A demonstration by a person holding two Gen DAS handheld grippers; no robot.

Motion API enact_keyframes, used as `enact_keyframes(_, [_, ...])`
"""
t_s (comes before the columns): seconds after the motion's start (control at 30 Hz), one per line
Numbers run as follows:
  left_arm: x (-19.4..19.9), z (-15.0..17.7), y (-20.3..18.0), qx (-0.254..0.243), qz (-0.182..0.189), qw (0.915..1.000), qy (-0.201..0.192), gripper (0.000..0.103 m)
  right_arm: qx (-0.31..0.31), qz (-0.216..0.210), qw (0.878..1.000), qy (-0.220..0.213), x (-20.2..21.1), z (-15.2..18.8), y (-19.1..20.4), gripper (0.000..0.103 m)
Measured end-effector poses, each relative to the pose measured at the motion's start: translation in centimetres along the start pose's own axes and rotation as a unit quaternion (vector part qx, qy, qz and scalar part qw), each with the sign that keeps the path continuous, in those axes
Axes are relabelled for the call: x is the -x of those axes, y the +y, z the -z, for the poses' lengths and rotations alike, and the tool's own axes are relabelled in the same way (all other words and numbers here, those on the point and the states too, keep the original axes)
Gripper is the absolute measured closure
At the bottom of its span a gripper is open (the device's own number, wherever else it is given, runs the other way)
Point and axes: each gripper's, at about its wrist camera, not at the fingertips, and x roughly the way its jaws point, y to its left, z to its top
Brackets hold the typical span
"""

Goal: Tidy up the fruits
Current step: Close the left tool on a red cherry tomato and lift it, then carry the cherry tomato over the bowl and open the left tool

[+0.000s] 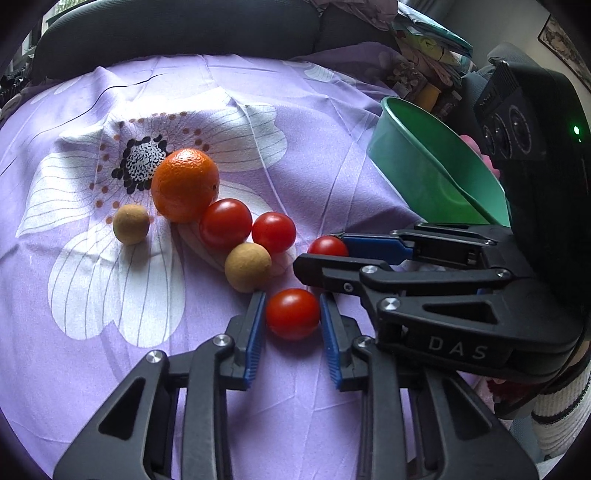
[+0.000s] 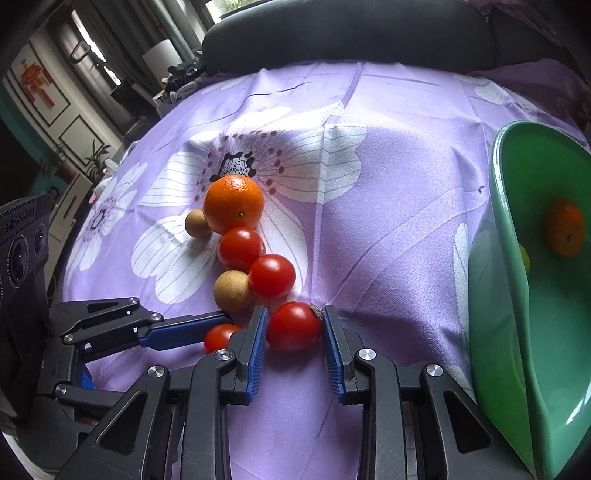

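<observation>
On the purple flowered cloth [image 1: 332, 155] lie an orange [image 1: 184, 184], two loose red tomatoes [image 1: 225, 222] [image 1: 273, 232] and two tan round fruits [image 1: 131, 224] [image 1: 247, 266]. My left gripper [image 1: 291, 297] is shut on a tomato [image 1: 293, 314] resting on the cloth. Coming in from the right, my right gripper [image 1: 319, 249] is shut on another tomato [image 1: 328, 246]. The right wrist view shows the right gripper [image 2: 294, 310] with its blue pads against that tomato [image 2: 293, 325], and the left gripper [image 2: 221, 332] beside it. A green bowl [image 2: 491, 295] at the right holds an orange [image 2: 564, 232].
A dark chair back [image 2: 347, 33] rises behind the far edge of the cloth. The green bowl [image 1: 395, 151] stands close behind the right gripper. Clutter [image 1: 424, 74] is piled at the back right. A person's striped sleeve [image 1: 561, 417] shows at the lower right.
</observation>
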Motion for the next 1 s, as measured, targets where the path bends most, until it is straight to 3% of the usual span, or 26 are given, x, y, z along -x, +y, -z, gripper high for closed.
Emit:
enact_keyframes(0.43, [4.7,1.6,0.3,0.013,-0.009,0.9992,-0.036,0.074,0.013,-0.018,0.999,-0.05,4.1,1.4,1.8,0.072])
enact_keyframes(0.73, [7.3,-0.6,-2.4,-0.011,-0.008,0.9963,-0.084,0.074,0.008,-0.022,0.994,-0.109,8.7,1.6,1.8,0.072])
enact_keyframes(1.0, [7.7,-3.9,-6.3,-0.062,0.012,0.9919,-0.11,0.074,-0.015,0.008,0.986,-0.166,12.9,1.7,-0.6,0.072])
